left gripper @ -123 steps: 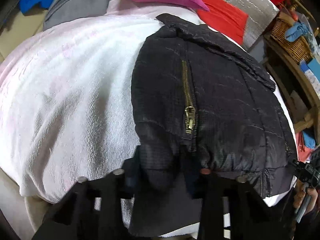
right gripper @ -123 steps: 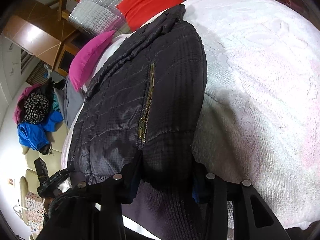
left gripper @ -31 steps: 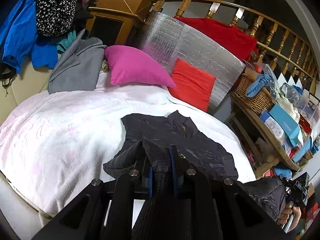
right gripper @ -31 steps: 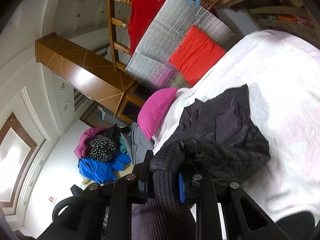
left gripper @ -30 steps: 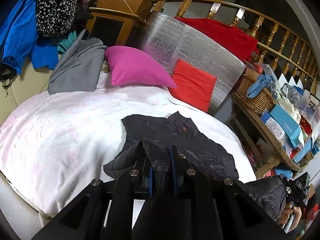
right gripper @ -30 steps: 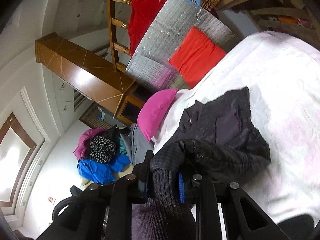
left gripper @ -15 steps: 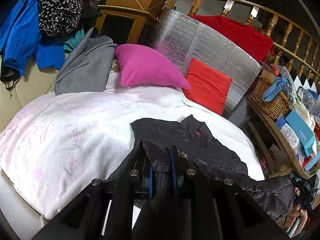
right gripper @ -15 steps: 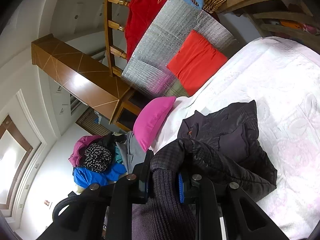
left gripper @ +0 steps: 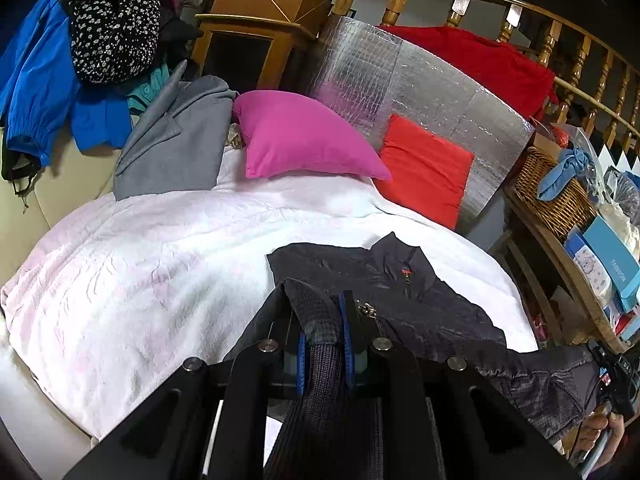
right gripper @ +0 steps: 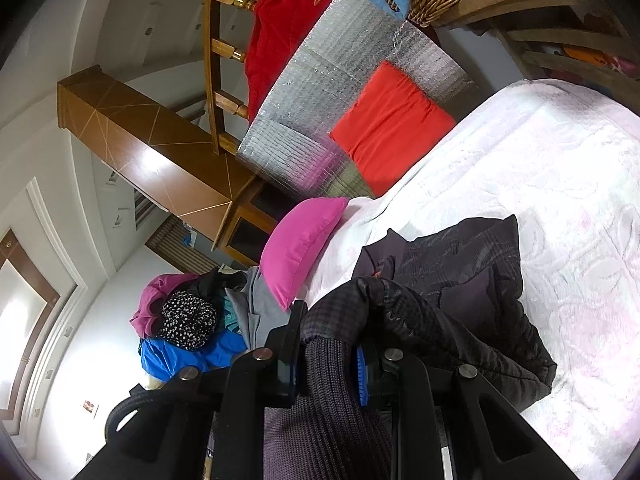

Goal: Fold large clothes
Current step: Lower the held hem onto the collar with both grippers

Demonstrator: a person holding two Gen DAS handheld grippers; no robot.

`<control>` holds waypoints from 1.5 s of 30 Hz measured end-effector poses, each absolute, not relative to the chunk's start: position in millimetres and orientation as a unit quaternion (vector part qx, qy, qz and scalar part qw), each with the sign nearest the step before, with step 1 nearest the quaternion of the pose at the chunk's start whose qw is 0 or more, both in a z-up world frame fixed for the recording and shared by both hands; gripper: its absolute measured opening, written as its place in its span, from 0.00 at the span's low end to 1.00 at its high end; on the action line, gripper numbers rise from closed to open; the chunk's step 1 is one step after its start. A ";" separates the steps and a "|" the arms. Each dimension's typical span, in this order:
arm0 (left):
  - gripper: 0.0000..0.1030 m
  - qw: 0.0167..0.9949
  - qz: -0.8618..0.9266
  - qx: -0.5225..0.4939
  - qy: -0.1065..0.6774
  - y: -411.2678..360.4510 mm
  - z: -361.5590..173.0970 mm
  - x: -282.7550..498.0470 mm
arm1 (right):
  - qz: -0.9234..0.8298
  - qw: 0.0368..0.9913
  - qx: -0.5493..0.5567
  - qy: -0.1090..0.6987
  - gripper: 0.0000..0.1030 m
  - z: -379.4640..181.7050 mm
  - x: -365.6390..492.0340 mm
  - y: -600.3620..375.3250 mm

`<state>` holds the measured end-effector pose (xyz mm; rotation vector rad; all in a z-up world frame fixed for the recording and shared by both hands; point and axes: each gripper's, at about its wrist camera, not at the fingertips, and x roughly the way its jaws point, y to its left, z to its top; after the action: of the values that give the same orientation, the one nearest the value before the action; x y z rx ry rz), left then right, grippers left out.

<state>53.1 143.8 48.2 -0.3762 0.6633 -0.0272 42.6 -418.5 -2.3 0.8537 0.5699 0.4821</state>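
A black quilted jacket [left gripper: 408, 292] lies on the white blanket [left gripper: 160, 264] of the bed, collar toward the pillows. My left gripper [left gripper: 322, 320] is shut on the jacket's ribbed hem and holds it lifted above the bed. My right gripper [right gripper: 330, 344] is shut on the other ribbed hem corner, also lifted; the jacket [right gripper: 472, 292] sags from it onto the blanket [right gripper: 560, 200]. The right gripper also shows at the lower right of the left wrist view [left gripper: 612, 376], with the jacket stretched between the two.
A pink pillow [left gripper: 296, 140] and a red cushion [left gripper: 424, 168] lean against a silver foil panel [left gripper: 400, 76] at the bed's head. A grey coat [left gripper: 176, 140] and a clothes pile [left gripper: 92, 48] lie at the left. Wooden shelves with a wicker basket [left gripper: 556, 196] stand at the right.
Both grippers have closed on the hem and lifted it away from the bed. Over the last second they have moved forward toward the collar, laying more jacket down.
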 end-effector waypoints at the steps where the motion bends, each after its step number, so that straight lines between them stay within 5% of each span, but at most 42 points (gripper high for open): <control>1: 0.15 0.928 -0.013 -0.183 0.324 143.5 48.7 54.1 | 0.229 0.844 0.404 0.270 0.21 -1.3 43.1 -418.0; 45: 0.15 0.922 0.002 -0.148 0.357 123.0 41.3 204.6 | 0.192 0.849 0.391 0.298 0.21 -10.3 174.8 -421.1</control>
<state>204.6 123.0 41.3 -0.3030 0.7327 0.0034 174.8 -421.1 -10.3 0.8245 0.6269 0.4054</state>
